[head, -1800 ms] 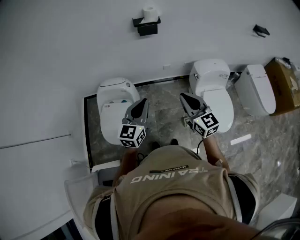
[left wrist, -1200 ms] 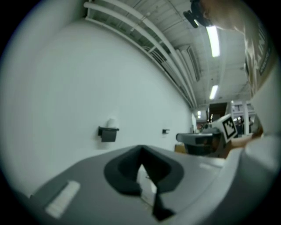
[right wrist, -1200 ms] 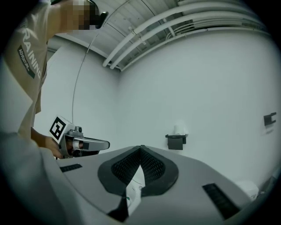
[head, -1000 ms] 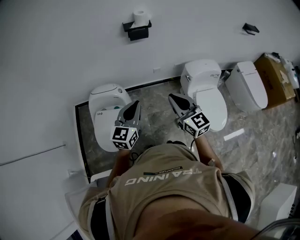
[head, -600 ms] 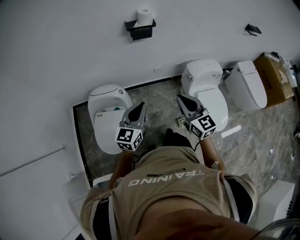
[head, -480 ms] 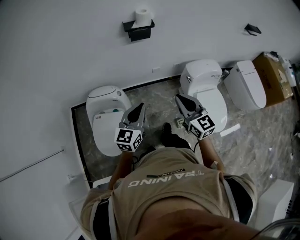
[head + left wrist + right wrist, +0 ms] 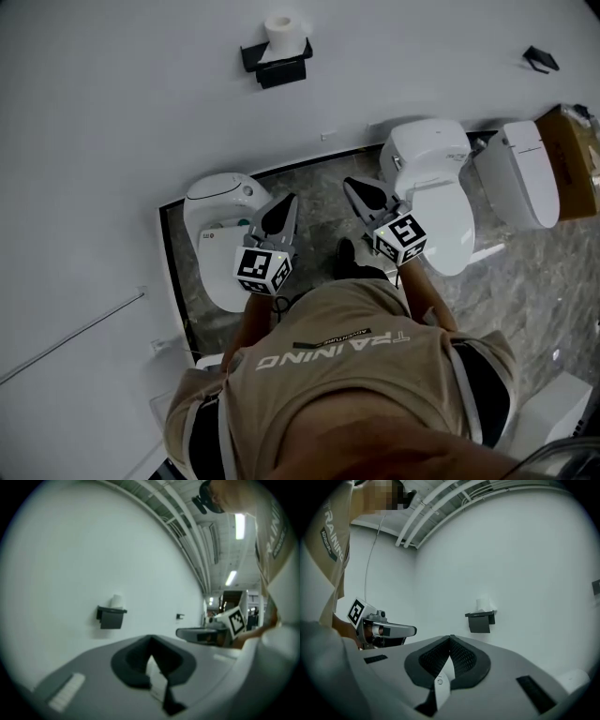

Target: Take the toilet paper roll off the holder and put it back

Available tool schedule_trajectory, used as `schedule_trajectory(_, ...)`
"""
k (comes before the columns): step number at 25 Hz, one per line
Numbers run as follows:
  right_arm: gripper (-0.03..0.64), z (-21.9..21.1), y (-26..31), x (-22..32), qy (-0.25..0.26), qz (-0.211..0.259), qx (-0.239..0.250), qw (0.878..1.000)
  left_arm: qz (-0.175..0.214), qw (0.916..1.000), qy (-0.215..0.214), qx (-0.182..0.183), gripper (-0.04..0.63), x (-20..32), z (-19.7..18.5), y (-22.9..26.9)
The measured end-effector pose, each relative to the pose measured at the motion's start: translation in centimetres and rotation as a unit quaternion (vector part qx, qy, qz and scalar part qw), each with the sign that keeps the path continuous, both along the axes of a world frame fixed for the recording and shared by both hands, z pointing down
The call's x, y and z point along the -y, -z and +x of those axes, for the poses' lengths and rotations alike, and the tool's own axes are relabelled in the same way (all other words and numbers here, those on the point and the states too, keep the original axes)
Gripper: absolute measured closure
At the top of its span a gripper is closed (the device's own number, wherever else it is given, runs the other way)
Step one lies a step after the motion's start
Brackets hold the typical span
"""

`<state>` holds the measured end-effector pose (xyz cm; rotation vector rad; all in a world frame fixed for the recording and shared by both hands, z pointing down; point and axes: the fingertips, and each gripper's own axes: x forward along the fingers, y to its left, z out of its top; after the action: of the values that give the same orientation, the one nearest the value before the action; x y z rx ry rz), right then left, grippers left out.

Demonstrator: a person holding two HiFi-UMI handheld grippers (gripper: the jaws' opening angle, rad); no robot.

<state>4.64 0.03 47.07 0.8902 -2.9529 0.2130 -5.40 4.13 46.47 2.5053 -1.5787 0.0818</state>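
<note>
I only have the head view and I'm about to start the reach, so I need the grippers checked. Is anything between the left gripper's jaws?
Observer: No. In the left gripper view the left gripper has its jaws together with nothing between them.
Operator: And the right one?
Observer: The right gripper is shut too, and empty.
Operator: How does the roll sit, seen side-on?
Observer: The toilet paper roll stands upright on top of the black holder on the wall, well ahead of both grippers.
</note>
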Motion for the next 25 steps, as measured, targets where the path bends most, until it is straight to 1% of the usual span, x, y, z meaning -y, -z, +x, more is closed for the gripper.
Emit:
schedule_trajectory(2, 0.604, -0.1, -0.2, 2.2, 0.01, -0.004, 0.003, 1.0, 0.002, 0.9999, 0.011, 0.005, 0.595, 2.3, 0.1, 0.2)
schedule_trajectory(6, 0.604, 0.0, -0.9, 6.2, 0.042, -0.019, 0.006, 0.999, -0.009, 0.9994, 0.033, 0.007, 0.595, 6.4, 0.7, -0.3)
schedule_trajectory(10, 0.604, -0.7, -1.1, 9.2, 0.079, -0.027, 0.012, 0.996, -0.018, 0.9985, 0.052, 0.008, 0.595, 9.2, 0.9, -0.5)
schedule_trajectory(13, 0.604, -1.6, -1.1, 11.1, 0.095, -0.03, 0.012, 0.995, -0.028, 0.9976, 0.062, 0.011, 0.595, 10.9, 0.4, -0.8)
schedule_trajectory(16, 0.604, -2.4, -1.2, 13.0, 0.105, -0.037, 0.014, 0.994, -0.035, 0.9969, 0.069, 0.011, 0.595, 12.5, -0.3, -1.0)
schedule_trajectory(19, 0.604, -3.6, -0.9, 14.9, 0.112, -0.055, 0.038, 0.992, -0.035, 0.9967, 0.073, 0.008, 0.595, 14.2, -1.5, -1.0)
schedule_trajectory(22, 0.604, -5.0, -0.3, 16.4, 0.108, -0.039, 0.028, 0.993, -0.03, 0.9971, 0.07, 0.003, 0.595, 15.7, -2.7, -0.9)
schedule_trajectory(25, 0.604, -5.7, 0.7, 18.8, 0.091, -0.021, 0.019, 0.995, -0.018, 0.9983, 0.053, -0.016, 0.595, 18.2, -3.4, -0.5)
